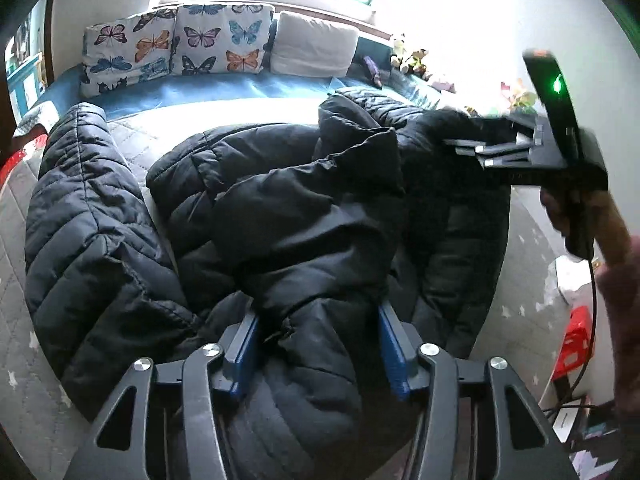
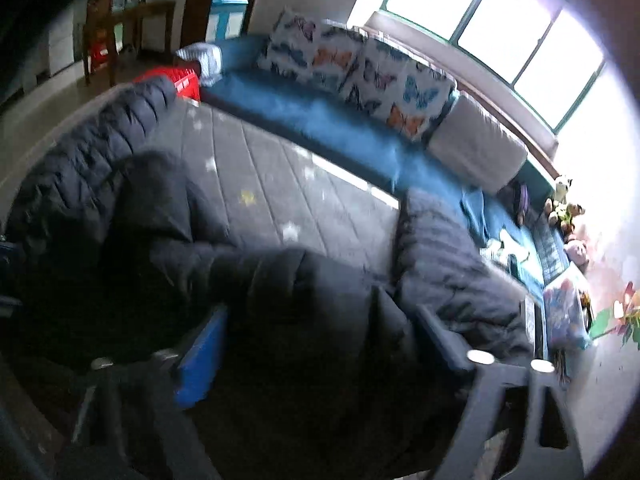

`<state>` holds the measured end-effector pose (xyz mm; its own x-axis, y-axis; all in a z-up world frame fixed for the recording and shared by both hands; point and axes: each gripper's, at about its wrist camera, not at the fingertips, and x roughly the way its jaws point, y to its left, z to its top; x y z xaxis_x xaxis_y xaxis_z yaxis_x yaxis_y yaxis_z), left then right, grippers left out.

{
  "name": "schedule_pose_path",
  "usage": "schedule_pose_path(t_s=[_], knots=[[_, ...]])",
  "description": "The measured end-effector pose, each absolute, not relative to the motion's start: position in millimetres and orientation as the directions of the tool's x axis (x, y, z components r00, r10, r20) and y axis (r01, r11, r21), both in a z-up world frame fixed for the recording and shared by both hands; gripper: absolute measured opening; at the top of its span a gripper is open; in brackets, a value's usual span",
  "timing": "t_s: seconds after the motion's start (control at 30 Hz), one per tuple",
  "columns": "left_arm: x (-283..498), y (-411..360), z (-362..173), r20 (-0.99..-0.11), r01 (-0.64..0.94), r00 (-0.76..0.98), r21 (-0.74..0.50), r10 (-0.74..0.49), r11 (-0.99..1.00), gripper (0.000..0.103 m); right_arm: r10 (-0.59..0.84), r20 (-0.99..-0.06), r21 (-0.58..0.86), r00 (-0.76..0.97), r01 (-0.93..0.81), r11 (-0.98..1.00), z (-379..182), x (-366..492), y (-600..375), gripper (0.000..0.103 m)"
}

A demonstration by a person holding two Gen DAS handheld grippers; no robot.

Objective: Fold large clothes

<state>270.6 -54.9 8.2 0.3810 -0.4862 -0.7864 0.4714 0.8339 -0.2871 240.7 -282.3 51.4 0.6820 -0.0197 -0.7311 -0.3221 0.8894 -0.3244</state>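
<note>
A large black puffer jacket (image 1: 288, 208) lies crumpled on a grey quilted mat (image 2: 280, 184). In the left wrist view my left gripper (image 1: 318, 346) reaches down onto the jacket's near edge. A thick fold fills the gap between its blue pads (image 1: 244, 344), which touch it on both sides. My right gripper (image 1: 468, 150), held by a hand (image 1: 608, 220), enters from the right with its tips at the jacket's far side. In the blurred right wrist view the right gripper (image 2: 320, 344) stands wide over dark jacket cloth (image 2: 300, 280). Its blue pad (image 2: 200, 356) faces bare, not pressed.
A blue bench (image 1: 224, 88) behind the mat carries butterfly cushions (image 1: 176, 46) and a plain cushion (image 1: 316, 44) under a bright window. Soft toys (image 1: 412, 58) sit at its right end. A red crate (image 2: 176, 80) stands beyond the mat. A cable (image 1: 592, 320) hangs from the right gripper.
</note>
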Motion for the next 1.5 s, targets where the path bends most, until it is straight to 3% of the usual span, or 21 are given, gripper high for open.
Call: schedule_pose_path(t_s=[0.07, 0.17, 0.37, 0.6, 0.77, 0.93, 1.0, 1.03, 1.13, 1.23, 1.5], knots=[[260, -54, 13, -0.765, 0.502, 0.389, -0.290, -0.513, 0.814, 0.045, -0.011, -0.726, -0.322, 0.688, -0.326, 0.889, 57, 227, -291, 0.058], [239, -51, 22, -0.736, 0.543, 0.387, -0.304, -0.555, 0.783, 0.039, -0.006, -0.704, -0.326, 0.710, -0.316, 0.891, 69, 193, -304, 0.049], [155, -51, 48, -0.664, 0.673, 0.386, -0.272, -0.641, 0.688, 0.037, 0.017, -0.636, -0.316, 0.771, -0.281, 0.906, 96, 110, -333, 0.045], [47, -71, 24, -0.711, 0.790, 0.330, -0.152, -0.621, 0.594, 0.037, -0.027, -0.642, -0.350, 0.766, -0.262, 0.899, 76, 24, -347, 0.045], [11, -74, -12, -0.788, 0.798, 0.258, -0.152, -0.559, 0.583, 0.037, -0.085, -0.743, -0.345, 0.664, -0.271, 0.899, 28, 7, -351, 0.049], [0, -48, 0, -0.774, 0.775, 0.253, -0.197, -0.580, 0.600, 0.038, -0.138, -0.824, -0.347, 0.550, -0.296, 0.890, -5, -14, -360, 0.050], [-5, -33, 16, -0.761, 0.760, 0.304, -0.169, -0.573, 0.628, 0.042, -0.143, -0.833, -0.352, 0.535, -0.313, 0.882, -1, -27, -364, 0.050], [-7, -27, 25, -0.755, 0.750, 0.325, -0.161, -0.569, 0.641, 0.051, -0.145, -0.825, -0.361, 0.546, -0.314, 0.878, 8, -30, -367, 0.052], [3, -14, 42, -0.735, 0.715, 0.393, -0.133, -0.552, 0.686, 0.063, -0.105, -0.806, -0.336, 0.583, -0.303, 0.892, 37, -29, -369, 0.055], [37, -17, 50, -0.726, 0.679, 0.414, -0.156, -0.549, 0.717, 0.069, -0.021, -0.761, -0.275, 0.648, -0.293, 0.916, 63, -8, -364, 0.078], [109, -74, 11, -0.768, 0.641, 0.332, -0.241, -0.547, 0.728, 0.069, 0.140, -0.796, -0.125, 0.589, -0.386, 0.914, 16, 55, -326, 0.079]])
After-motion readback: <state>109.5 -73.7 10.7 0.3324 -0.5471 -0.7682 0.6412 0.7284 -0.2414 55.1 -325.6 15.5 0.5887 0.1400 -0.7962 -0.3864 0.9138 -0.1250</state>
